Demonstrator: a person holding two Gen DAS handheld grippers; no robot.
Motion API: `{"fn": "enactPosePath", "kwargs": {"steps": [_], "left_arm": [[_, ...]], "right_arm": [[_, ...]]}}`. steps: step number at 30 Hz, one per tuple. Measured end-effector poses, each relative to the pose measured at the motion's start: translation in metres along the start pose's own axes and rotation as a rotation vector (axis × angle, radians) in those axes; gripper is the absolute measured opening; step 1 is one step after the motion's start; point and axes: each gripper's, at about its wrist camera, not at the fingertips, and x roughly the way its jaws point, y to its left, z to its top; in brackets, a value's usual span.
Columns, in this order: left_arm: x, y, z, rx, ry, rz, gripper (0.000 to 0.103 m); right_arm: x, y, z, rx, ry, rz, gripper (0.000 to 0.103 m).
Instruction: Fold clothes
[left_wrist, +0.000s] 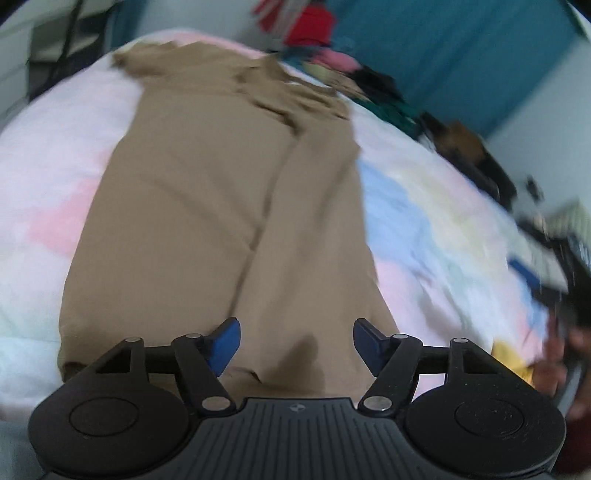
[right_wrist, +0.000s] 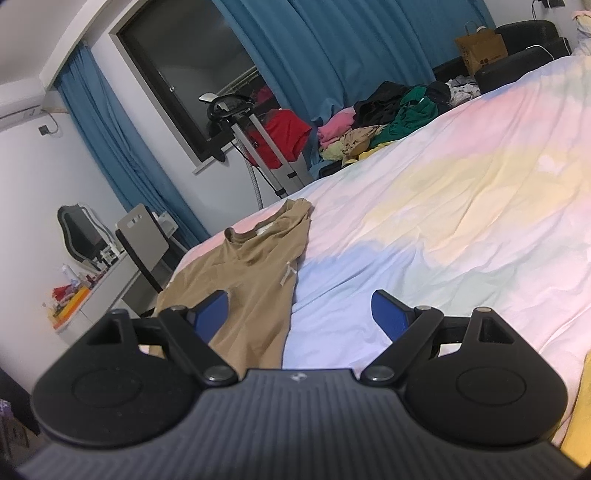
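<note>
That tan shirt (left_wrist: 221, 206) lay flat on the bed (left_wrist: 424, 206), looked thin and floppy, so you'd want a hem corner. Both your left gripper (left_wrist: 296, 339) and right gripper (right_wrist: 299, 314) had jaws wide apart, empty.

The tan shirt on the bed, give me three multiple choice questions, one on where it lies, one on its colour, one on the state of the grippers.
1. Where does the tan shirt lie?
A. on the bedspread
B. on a chair
C. on the floor

2. What colour are both grippers' pads?
A. red
B. blue
C. white

3. How do the left gripper and right gripper stand?
A. both open, holding nothing
B. both shut on the shirt
C. one holding a hanger

Answers: 1 A, it is spread flat on the pastel bedspread; 2 B, both views show blue pads; 3 A, a clear gap shows between each pair.
</note>
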Motion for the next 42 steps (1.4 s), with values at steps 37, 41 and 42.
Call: {"fn": "enactPosePath", "kwargs": {"steps": [37,41,42], "left_arm": [[-0.058,-0.066,0.004,0.344,-0.171,0.087,0.099],[-0.055,-0.092,0.029,0.368,-0.274,0.086,0.101],[-0.056,-0.097,0.034,0.368,-0.298,0.081,0.103]], "right_arm": [[-0.004,0.045,-0.019,-0.179,-0.052,0.031,0.086],[-0.009,0.051,-0.021,-0.199,-0.106,-0.006,0.086],[-0.010,0.052,-0.021,-0.203,-0.119,-0.015,0.086]]}}
